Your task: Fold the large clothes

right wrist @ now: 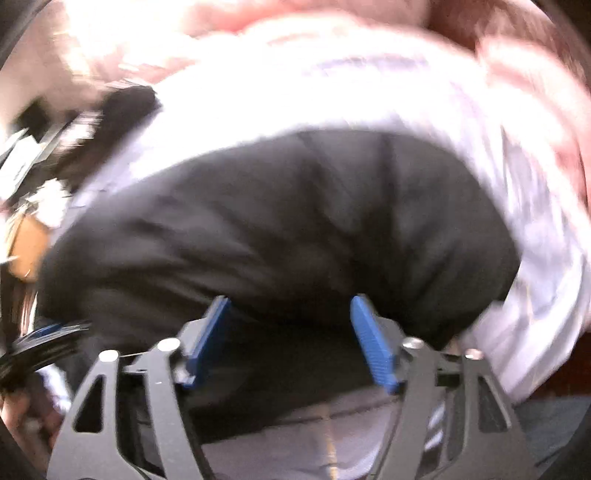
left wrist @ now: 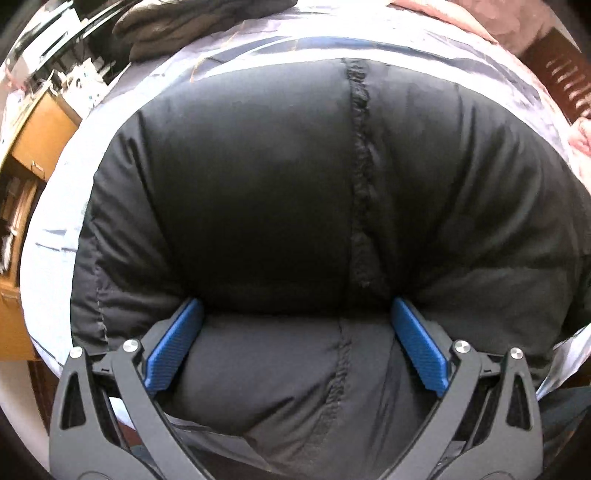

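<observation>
A big black padded jacket [left wrist: 288,192] lies folded on a pale blue sheet [left wrist: 51,229] and fills the left wrist view. A stitched seam [left wrist: 360,177] runs down its middle. My left gripper [left wrist: 295,310] is open, its blue pads [left wrist: 173,347] on either side of the jacket's near roll. In the blurred right wrist view the same jacket [right wrist: 280,221] lies ahead. My right gripper [right wrist: 290,306] is open with the jacket's near edge between its blue pads [right wrist: 373,343].
A dark garment [left wrist: 192,22] lies at the far edge of the sheet. A brown cardboard box [left wrist: 40,140] and shelving stand at left. Pink bedding [right wrist: 332,22] lies beyond the sheet, and it also shows in the left wrist view [left wrist: 480,18].
</observation>
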`<state>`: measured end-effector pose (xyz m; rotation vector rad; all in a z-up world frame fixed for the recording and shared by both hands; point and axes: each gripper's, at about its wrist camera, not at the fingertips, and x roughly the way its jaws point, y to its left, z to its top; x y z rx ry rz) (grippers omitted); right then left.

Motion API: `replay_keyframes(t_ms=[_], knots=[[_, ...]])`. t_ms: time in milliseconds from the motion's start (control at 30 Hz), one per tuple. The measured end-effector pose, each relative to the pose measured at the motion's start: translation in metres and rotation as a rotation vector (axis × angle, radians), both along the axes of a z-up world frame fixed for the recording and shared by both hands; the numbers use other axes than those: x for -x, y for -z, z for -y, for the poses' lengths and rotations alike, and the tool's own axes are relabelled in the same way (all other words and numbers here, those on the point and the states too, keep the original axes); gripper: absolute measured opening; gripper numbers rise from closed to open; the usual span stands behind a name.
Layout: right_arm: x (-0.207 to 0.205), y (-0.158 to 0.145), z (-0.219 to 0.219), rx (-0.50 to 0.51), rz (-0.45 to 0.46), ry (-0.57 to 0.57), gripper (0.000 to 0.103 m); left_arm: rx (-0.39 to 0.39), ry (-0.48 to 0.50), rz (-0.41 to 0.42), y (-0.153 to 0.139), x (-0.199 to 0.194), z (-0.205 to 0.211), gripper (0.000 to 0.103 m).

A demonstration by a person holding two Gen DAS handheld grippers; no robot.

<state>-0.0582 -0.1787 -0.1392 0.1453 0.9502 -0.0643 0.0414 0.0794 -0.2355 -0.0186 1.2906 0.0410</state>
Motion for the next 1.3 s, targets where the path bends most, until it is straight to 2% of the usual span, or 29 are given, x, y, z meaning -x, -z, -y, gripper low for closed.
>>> replay_keyframes(t_ms=[67,133,167,233,267,300,433,500,600,667,733,800,900,967,1000,1033,1067,1100,1200,1300], knots=[[-0.006,0.000,-0.037,0.049,-0.030,-0.128,0.096,0.020,-0.018,-0.009,0.001,-0.003,-0.003,0.101],[-0.008,0.017,-0.060,0.106,-0.081,-0.181,0.096,0.035,-0.029,-0.020,0.004,-0.005,-0.007,0.101],[-0.013,0.036,-0.073,0.146,-0.131,-0.187,0.096,0.041,-0.031,-0.025,0.005,-0.006,-0.009,0.101],[-0.014,0.066,-0.077,0.126,-0.203,-0.180,0.096,0.046,-0.035,-0.038,0.009,-0.005,-0.011,0.101],[-0.017,0.078,-0.074,0.118,-0.213,-0.162,0.097,0.050,-0.043,-0.054,0.012,-0.006,-0.013,0.101],[-0.018,0.090,-0.073,0.119,-0.219,-0.150,0.102,0.052,-0.047,-0.065,0.016,-0.008,-0.015,0.101],[-0.030,0.109,-0.075,0.141,-0.215,-0.156,0.102,0.026,-0.044,-0.081,0.025,-0.015,-0.012,0.101],[-0.030,0.109,-0.076,0.139,-0.216,-0.162,0.102,0.019,-0.048,-0.081,0.027,-0.020,-0.011,0.101],[-0.031,0.092,-0.062,0.054,-0.252,-0.205,0.102,0.031,-0.042,-0.053,0.022,-0.017,-0.011,0.101],[-0.032,0.058,-0.036,-0.028,-0.206,-0.193,0.098,0.035,-0.037,-0.030,0.017,-0.014,-0.012,0.101],[-0.040,0.025,-0.009,-0.037,-0.138,-0.164,0.098,0.038,-0.038,-0.033,0.017,-0.013,-0.013,0.101],[-0.055,0.008,0.025,-0.034,-0.123,-0.114,0.098,0.038,-0.044,-0.042,0.018,-0.015,-0.014,0.101],[-0.076,0.029,0.091,-0.054,-0.237,0.060,0.098,0.032,-0.049,-0.050,0.019,-0.020,-0.012,0.101],[-0.082,0.063,0.131,-0.180,-0.324,0.146,0.094,0.035,-0.048,-0.055,0.021,-0.021,-0.012,0.101],[-0.080,0.085,0.148,-0.292,-0.362,0.178,0.093,0.038,-0.044,-0.060,0.022,-0.022,-0.012,0.101],[-0.082,0.092,0.148,-0.317,-0.374,0.198,0.094,0.037,-0.042,-0.064,0.020,-0.019,-0.012,0.101],[-0.082,0.094,0.146,-0.301,-0.374,0.201,0.094,0.037,-0.040,-0.067,0.022,-0.019,-0.012,0.101],[-0.086,0.094,0.133,-0.216,-0.366,0.189,0.095,0.034,-0.040,-0.065,0.021,-0.020,-0.012,0.101],[-0.092,0.093,0.109,-0.085,-0.334,0.182,0.098,0.034,-0.046,-0.044,0.017,-0.021,-0.009,0.101],[-0.074,0.073,0.096,-0.050,-0.245,0.193,0.097,0.024,-0.048,0.012,0.003,-0.016,-0.009,0.101]])
